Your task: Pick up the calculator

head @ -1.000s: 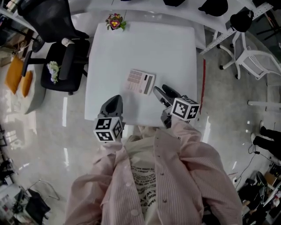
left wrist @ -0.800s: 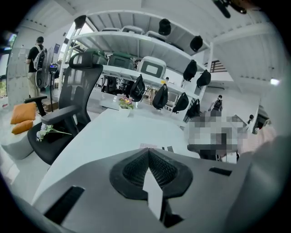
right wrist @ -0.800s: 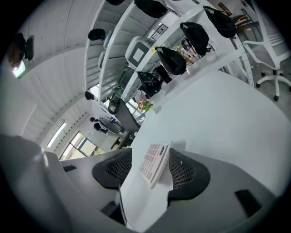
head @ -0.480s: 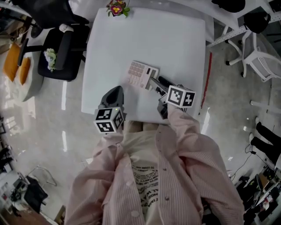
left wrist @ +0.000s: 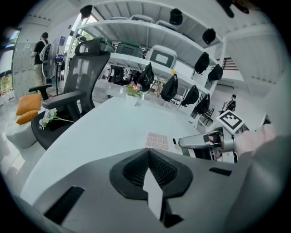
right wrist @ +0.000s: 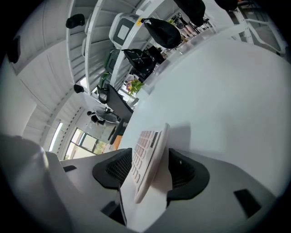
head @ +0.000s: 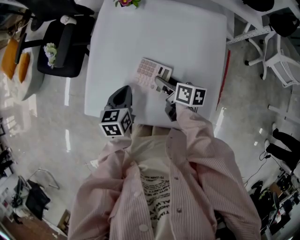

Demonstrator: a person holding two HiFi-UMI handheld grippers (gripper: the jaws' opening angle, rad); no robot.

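The calculator (head: 149, 71) is a pale slab with pinkish keys near the front of the white table (head: 187, 37). My right gripper (head: 161, 83) reaches over its near right end. In the right gripper view the calculator (right wrist: 148, 157) stands tilted between the two pads, its keys facing the left pad and its back against the right pad; the gripper (right wrist: 150, 170) is shut on it. Its far end throws a shadow on the table. My left gripper (head: 123, 92) hovers at the table's front edge, shut and empty (left wrist: 148, 157). From there the calculator (left wrist: 159, 140) and the right gripper (left wrist: 198, 142) show ahead.
A small pot of flowers (head: 124, 2) stands at the table's far edge. A black office chair (head: 61, 44) with a flower sprig on its seat is left of the table. White chairs (head: 276, 51) stand to the right. Shiny floor surrounds the table.
My right gripper has moved forward onto the calculator's near end and now holds it between its pads. The left gripper has stayed at the front edge. The head view has shifted.
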